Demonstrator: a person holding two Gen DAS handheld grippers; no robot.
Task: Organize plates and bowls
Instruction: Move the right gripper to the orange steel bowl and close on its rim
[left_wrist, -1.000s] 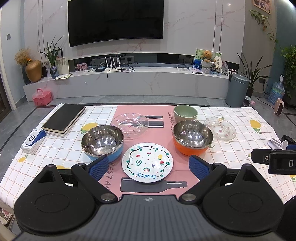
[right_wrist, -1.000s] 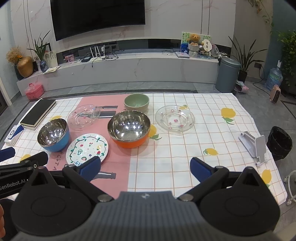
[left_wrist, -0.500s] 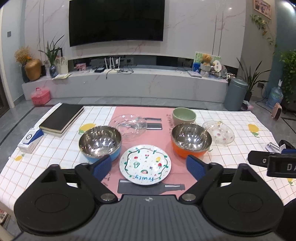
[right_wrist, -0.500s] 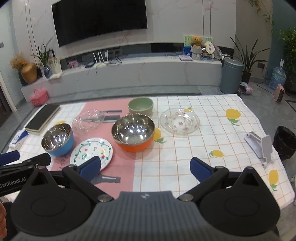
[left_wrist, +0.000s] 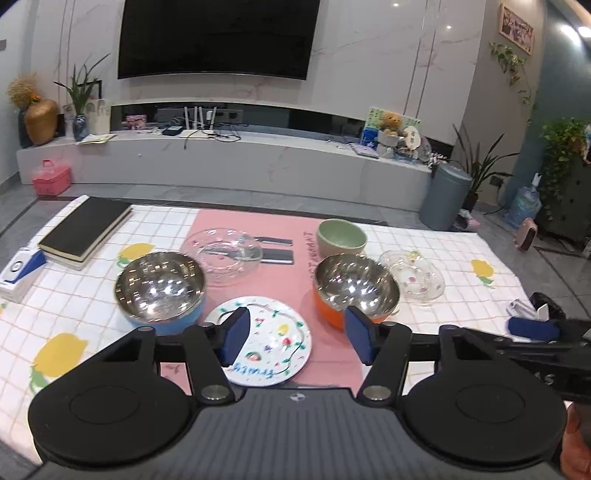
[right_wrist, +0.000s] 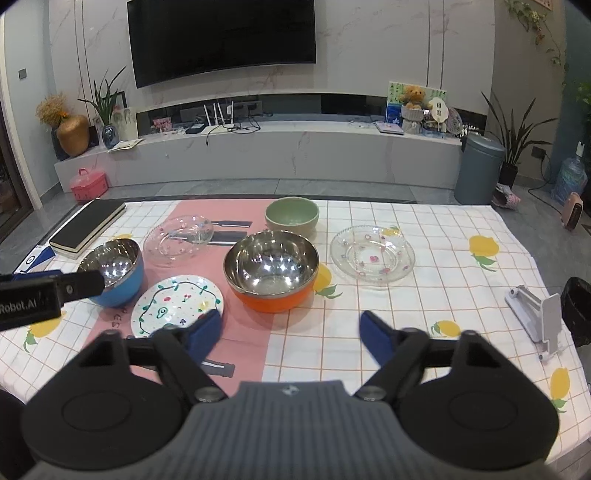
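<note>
Table carried a checked lemon-print cloth with a pink runner down the middle; all dishes sat on it unstacked, so sorting looked not yet begun. Largest pieces: orange steel bowl centre, blue steel bowl to its left, well apart. Green bowl sat just beyond the orange one, close, can't tell if rims touched. Clear flowered plate lay right of the orange bowl on the cloth; a second clear plate lay far-left on the runner, near the blue bowl. Painted fruit plate lay nearest, between the two steel bowls. Black book at far left edge, white stand at right edge. Left gripper hung over the painted plate, fingers apart, nothing between them. Right gripper hovered over bare cloth near the orange bowl, fingers wide apart, empty. Risks, as I judged them: flat plates give little edge to pinch, so a shallow grab could slip and drop glass on glass; steel bowls are slick and rounded, a one-wall pinch could let them swing; dragging anything could bunch the runner and shove neighbours; the two grippers were close enough over the centre to clash if both went for the same bowl.
</note>
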